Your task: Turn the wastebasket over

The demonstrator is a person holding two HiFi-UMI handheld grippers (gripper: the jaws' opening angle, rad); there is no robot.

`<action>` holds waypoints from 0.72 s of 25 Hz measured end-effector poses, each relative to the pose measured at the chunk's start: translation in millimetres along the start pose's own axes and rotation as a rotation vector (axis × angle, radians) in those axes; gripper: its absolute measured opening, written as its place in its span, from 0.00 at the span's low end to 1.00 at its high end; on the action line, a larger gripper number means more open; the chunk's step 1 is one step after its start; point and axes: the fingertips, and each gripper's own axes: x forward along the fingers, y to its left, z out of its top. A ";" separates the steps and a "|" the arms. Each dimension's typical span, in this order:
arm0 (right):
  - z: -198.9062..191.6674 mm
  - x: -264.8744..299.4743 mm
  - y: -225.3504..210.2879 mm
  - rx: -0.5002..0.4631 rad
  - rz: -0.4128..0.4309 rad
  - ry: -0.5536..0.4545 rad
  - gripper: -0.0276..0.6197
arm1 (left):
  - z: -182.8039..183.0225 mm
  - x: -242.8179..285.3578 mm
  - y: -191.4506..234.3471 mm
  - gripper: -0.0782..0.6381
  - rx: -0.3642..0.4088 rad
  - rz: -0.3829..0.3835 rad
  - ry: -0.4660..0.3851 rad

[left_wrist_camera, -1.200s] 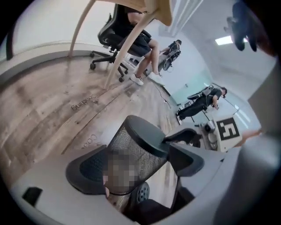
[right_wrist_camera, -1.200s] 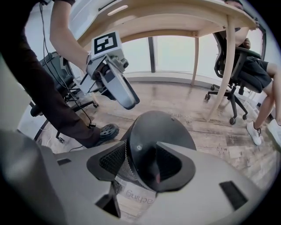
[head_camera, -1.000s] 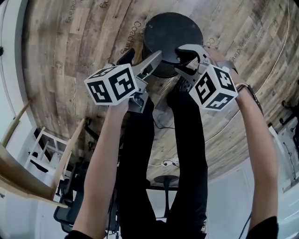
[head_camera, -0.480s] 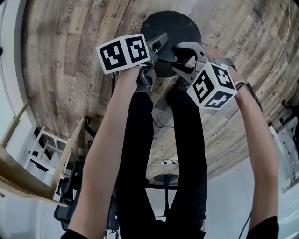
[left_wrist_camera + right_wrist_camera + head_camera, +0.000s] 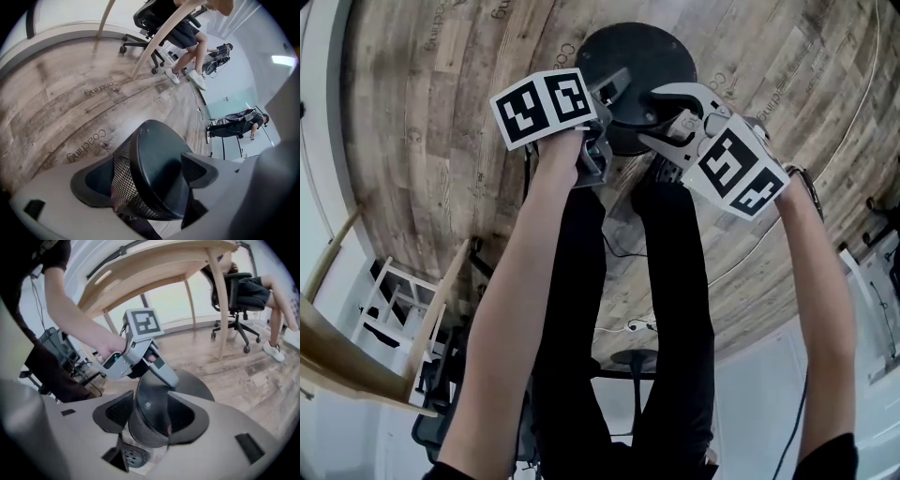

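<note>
The black mesh wastebasket [image 5: 639,54] stands on the wooden floor just ahead of my feet, its solid flat end turned up towards me. My left gripper [image 5: 614,105] has come in from the left; in the left gripper view its jaws straddle the wastebasket [image 5: 154,173], one pad against the mesh wall, the other at the edge of the flat end. My right gripper [image 5: 654,117] holds the near right side. In the right gripper view the wastebasket [image 5: 149,414] fills the gap between its pads, and a finger of the left gripper [image 5: 161,373] lies across the flat end.
My own legs in black [image 5: 623,281] stand right behind the basket. A light wooden table [image 5: 154,263] and an office chair [image 5: 236,291] with a seated person are beyond it. A thin cable [image 5: 639,328] lies on the floor by my feet.
The left gripper moved from beside the basket's near left side up onto the basket and rolled. The right gripper stayed on the basket and rolled a little.
</note>
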 end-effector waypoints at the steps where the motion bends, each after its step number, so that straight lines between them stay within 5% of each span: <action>1: 3.8 -5.4 -8.2 0.067 -0.021 -0.042 0.40 | 0.8 0.5 -0.1 0.75 -0.005 0.000 -0.004; 5: -5.2 -23.8 -62.0 0.328 -0.200 -0.155 0.40 | 4.5 0.7 -0.3 0.75 -0.001 -0.004 -0.012; 9: -38.5 -26.3 -101.7 0.569 -0.351 -0.142 0.42 | -1.8 -1.0 0.4 0.75 0.011 -0.015 0.006; 12: -56.8 -14.4 -103.9 0.697 -0.350 -0.127 0.43 | -8.0 -3.1 3.1 0.75 0.011 -0.020 0.002; 18: -67.2 -6.1 -84.5 0.781 -0.248 -0.111 0.40 | -25.3 -5.6 6.4 0.75 0.050 -0.052 0.027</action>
